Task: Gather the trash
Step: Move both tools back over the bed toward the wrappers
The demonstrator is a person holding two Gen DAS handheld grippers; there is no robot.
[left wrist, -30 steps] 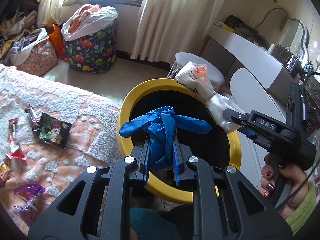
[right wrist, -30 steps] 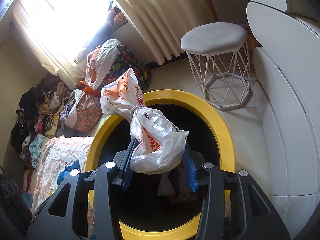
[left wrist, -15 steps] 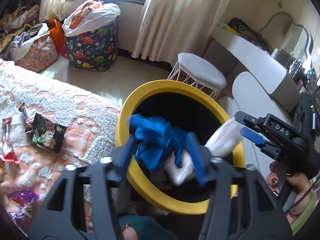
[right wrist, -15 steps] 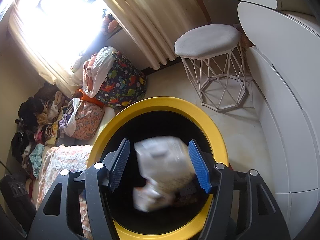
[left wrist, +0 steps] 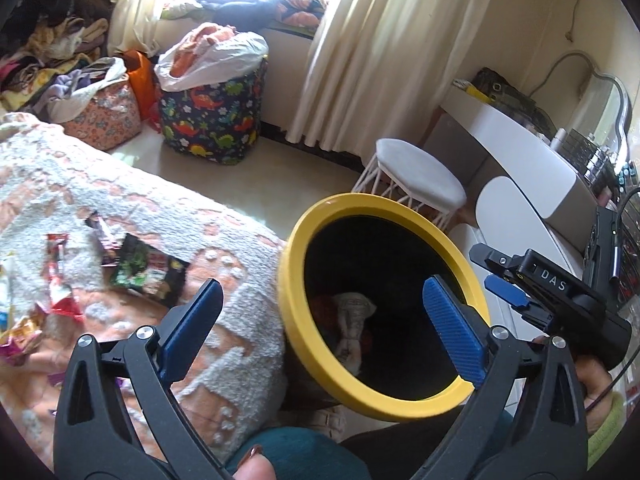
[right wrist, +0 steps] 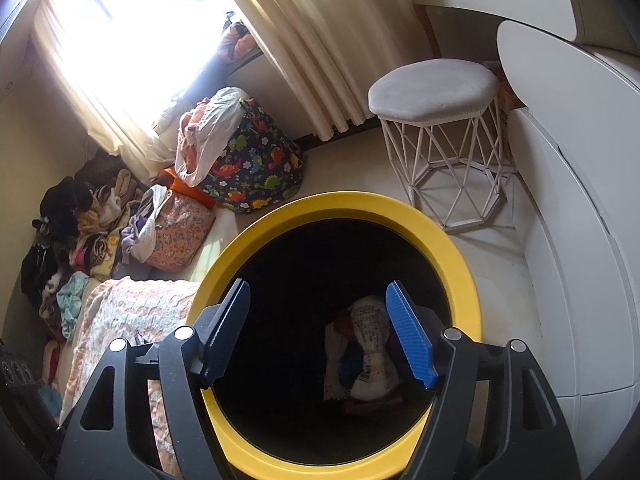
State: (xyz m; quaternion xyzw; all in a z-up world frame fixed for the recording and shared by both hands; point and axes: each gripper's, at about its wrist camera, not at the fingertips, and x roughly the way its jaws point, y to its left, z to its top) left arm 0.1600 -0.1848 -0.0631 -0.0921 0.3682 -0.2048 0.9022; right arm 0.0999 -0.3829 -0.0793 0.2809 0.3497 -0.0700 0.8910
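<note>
1. The left tongs [left wrist: 322, 330] are spread wide and hold nothing, poised over the near rim of the yellow-rimmed bin [left wrist: 294, 344].
2. The right tongs [right wrist: 320, 334] are likewise apart and empty, above the bin's mouth.
3. A white plastic bag [right wrist: 370, 354] lies at the bin's bottom, below the right tongs.
4. Snack wrappers [left wrist: 148, 270] lie on the bed [left wrist: 224, 236], left of the left tongs.

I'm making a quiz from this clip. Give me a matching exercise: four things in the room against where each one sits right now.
Things:
1. white plastic bag
2. snack wrappers
3. white stool
4. left claw

Places:
A. on the bedspread
B. on the floor by the curtain
C. open, above the bin's rim
D. at the bottom of the yellow-rimmed bin

Pairs: 1-D, 2-A, 3-B, 4-C
</note>
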